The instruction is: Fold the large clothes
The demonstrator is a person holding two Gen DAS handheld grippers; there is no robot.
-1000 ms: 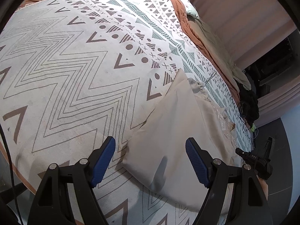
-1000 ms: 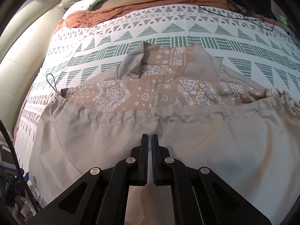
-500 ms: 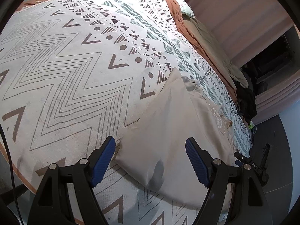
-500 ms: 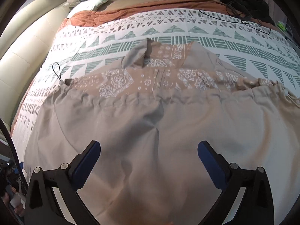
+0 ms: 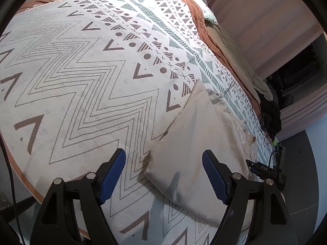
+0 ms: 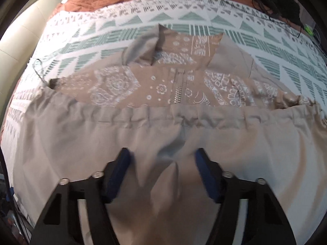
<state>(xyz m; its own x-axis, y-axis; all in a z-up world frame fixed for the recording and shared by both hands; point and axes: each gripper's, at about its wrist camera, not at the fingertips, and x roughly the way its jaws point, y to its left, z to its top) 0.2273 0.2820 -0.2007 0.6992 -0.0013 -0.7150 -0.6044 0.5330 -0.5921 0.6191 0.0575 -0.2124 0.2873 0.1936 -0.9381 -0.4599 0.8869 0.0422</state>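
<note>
A beige jacket [image 6: 81, 134] lies folded over on the patterned bedspread [image 6: 265, 47], its tan paisley lining [image 6: 114, 85] and zip [image 6: 179, 87] showing beyond a gathered hem. My right gripper [image 6: 162, 163] hangs low over the beige cloth; its jaws are closing around a raised pucker of fabric [image 6: 169, 153] that the pads do not press. In the left wrist view the jacket's corner [image 5: 190, 143] lies on the zigzag bedspread [image 5: 71, 81]. My left gripper [image 5: 163, 173] is open above that corner, holding nothing.
An orange quilt [image 6: 85, 2] and pillows [image 5: 210, 16] lie at the bed's head. Dark clothes and cables [image 6: 282, 2] sit at the far right edge of the bed. The bed's edge [image 5: 20, 175] and floor [image 5: 302, 183] show near the left gripper.
The right gripper went from shut to wide open, dropped closer to the jacket, and now has narrower jaws around a fabric pucker. The left gripper stayed open and barely shifted.
</note>
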